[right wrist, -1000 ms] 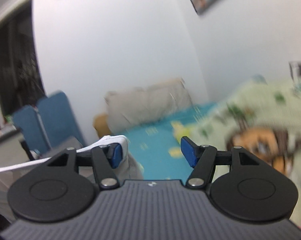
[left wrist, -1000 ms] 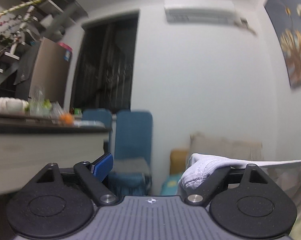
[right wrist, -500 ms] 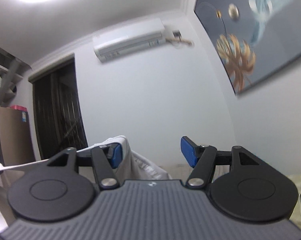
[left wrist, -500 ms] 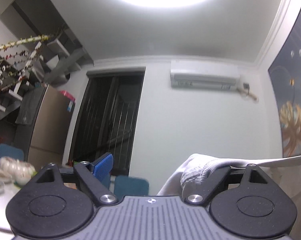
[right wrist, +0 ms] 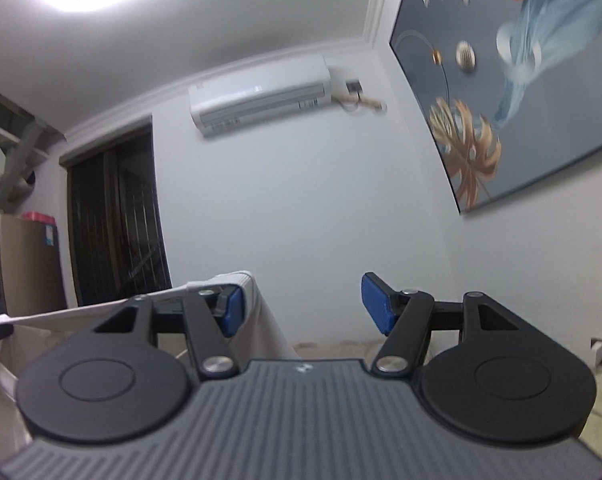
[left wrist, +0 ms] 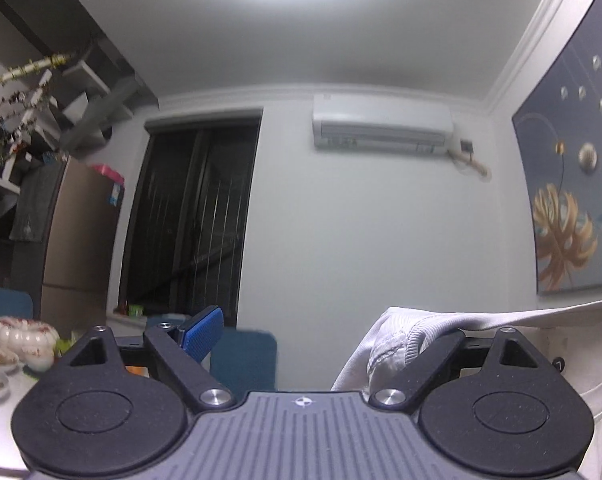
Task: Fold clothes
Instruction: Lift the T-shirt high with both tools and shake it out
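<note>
Both claws are tilted up toward the ceiling. The left claw [left wrist: 313,330] has its jaws wide apart, with the white garment [left wrist: 397,344] draped over its right finger, covering the pad. The right claw [right wrist: 301,306] is spread too, and the same cloth hangs over its left finger and stretches off to the left. Further back is a wall air conditioner [right wrist: 257,96]; its label is too blurry to read. A painting [right wrist: 513,80] hangs on the right wall.
</note>
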{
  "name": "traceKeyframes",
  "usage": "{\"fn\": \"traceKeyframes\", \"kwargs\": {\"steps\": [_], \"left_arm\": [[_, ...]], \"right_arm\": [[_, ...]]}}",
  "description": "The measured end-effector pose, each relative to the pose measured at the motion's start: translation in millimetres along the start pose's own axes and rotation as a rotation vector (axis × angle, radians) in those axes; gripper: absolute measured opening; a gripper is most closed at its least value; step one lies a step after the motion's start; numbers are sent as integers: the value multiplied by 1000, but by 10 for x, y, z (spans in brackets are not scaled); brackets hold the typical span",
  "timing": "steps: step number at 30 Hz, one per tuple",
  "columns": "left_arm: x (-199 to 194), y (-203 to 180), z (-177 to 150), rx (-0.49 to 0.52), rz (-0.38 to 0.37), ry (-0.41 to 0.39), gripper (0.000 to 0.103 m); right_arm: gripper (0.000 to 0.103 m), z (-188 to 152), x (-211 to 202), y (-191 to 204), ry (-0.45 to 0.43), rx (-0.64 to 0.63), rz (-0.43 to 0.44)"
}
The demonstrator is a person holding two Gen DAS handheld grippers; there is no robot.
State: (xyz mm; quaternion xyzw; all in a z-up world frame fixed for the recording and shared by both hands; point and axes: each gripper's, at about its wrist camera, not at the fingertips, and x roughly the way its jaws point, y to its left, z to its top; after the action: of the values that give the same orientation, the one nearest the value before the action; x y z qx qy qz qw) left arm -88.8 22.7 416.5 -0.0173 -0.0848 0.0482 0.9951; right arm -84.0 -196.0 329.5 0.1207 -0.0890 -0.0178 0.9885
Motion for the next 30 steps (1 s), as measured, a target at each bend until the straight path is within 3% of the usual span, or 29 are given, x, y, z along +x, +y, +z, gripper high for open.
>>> {"fn": "traceKeyframes", "kwargs": {"steps": [5, 11, 14, 20, 24, 27, 30], "left_arm": [[1005, -20, -901, 8, 14, 94, 90], [2275, -49, -1998, 19, 35, 207, 90], [2910, -64, -2546, 24, 46, 264, 92], [4248, -205, -4168, 55, 52, 364, 93], [4974, -211, -5469, 70, 30, 517, 93], [5301, -215, -6320, 77, 14, 638, 92], [5530, -190, -6866, 91, -14, 766, 92]], "right_arm": [[64, -598, 624, -251, 97, -32, -40], [64, -1525, 1775, -663, 199, -29, -46], [64, -2067, 2414, -650, 237, -48, -55], [64, -3419, 3713, -817, 346, -53, -103], [64, -4472, 4474, -1093, 490, -27, -132], [64, -5213, 4918, -1317, 629, -16, -141], [63, -5813, 5227, -1433, 843, 15, -67]]}}
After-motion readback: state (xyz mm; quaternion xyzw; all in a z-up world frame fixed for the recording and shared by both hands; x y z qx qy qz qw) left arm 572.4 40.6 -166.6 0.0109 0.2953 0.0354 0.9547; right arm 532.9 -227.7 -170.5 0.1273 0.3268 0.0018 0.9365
